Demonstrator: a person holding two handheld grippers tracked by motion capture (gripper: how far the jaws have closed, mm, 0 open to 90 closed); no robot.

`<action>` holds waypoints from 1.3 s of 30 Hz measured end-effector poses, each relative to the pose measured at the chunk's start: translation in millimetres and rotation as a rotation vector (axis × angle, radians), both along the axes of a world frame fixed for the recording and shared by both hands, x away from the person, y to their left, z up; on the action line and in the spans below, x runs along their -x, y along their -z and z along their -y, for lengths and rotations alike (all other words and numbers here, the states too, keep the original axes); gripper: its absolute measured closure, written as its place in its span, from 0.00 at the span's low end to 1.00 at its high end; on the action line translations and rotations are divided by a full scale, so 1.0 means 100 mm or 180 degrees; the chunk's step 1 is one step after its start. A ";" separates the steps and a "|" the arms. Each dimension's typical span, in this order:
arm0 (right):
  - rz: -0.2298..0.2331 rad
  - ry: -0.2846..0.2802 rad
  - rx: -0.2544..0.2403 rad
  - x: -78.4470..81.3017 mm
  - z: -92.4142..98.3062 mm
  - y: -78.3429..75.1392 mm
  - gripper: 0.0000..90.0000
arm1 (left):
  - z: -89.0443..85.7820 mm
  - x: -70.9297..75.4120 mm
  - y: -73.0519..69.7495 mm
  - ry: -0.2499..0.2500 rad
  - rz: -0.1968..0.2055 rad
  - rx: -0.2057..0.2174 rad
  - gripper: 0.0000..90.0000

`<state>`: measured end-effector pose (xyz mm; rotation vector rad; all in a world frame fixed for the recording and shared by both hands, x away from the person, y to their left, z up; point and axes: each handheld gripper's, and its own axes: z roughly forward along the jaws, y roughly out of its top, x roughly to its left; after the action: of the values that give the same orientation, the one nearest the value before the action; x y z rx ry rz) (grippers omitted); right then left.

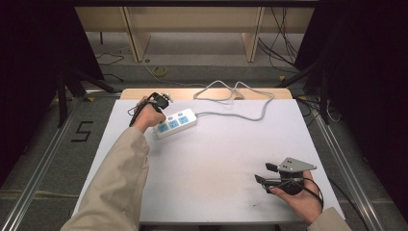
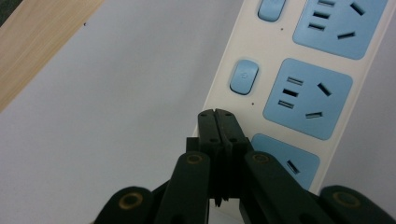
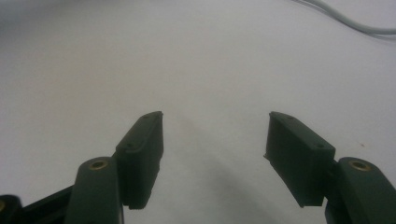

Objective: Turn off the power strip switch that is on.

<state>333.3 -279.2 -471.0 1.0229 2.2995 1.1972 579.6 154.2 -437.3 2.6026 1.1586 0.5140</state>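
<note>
Power strip (image 1: 174, 123) lengthwise toward upper right

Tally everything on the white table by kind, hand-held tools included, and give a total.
Power strip: 1
Power strip cord: 1
Hand-held tools: 2, left tool shut at the strip, right tool open over the table
Total: 4

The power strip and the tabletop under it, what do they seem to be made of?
The power strip looks like smooth moulded plastic: a cream-white body with a faint sheen, with pale blue socket faces and buttons. The tabletop looks like a matt white sheet or coated board, with no glare; which one I cannot tell. A bare wood-grain strip shows along its far edge, likely wood or laminate.
</note>
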 end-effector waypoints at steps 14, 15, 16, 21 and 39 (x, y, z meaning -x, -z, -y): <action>0.0011 -0.0008 0.0021 0.00 -0.01 0.00 0.42 | -0.02 0.00 0.01 -0.0062 -0.0026 0.0028 1.00; 0.0009 -0.0010 0.0024 0.00 -0.01 0.00 0.42 | -0.01 0.00 0.01 -0.0047 -0.0045 -0.0030 1.00; 0.0010 -0.0013 0.0025 -0.01 -0.01 0.00 0.42 | -0.01 0.00 0.01 -0.0047 -0.0045 -0.0030 1.00; 0.0004 -0.0015 0.0025 -0.01 -0.01 0.00 0.42 | -0.02 0.01 0.01 -0.0013 -0.0031 -0.0128 1.00; 0.0005 -0.0049 0.0045 -0.03 -0.03 0.00 0.42 | -0.02 0.00 0.01 -0.0092 -0.0044 0.0029 1.00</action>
<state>336.1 -275.9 -471.3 1.0009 2.3154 1.1857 579.3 155.9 -437.9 2.5894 1.2017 0.4961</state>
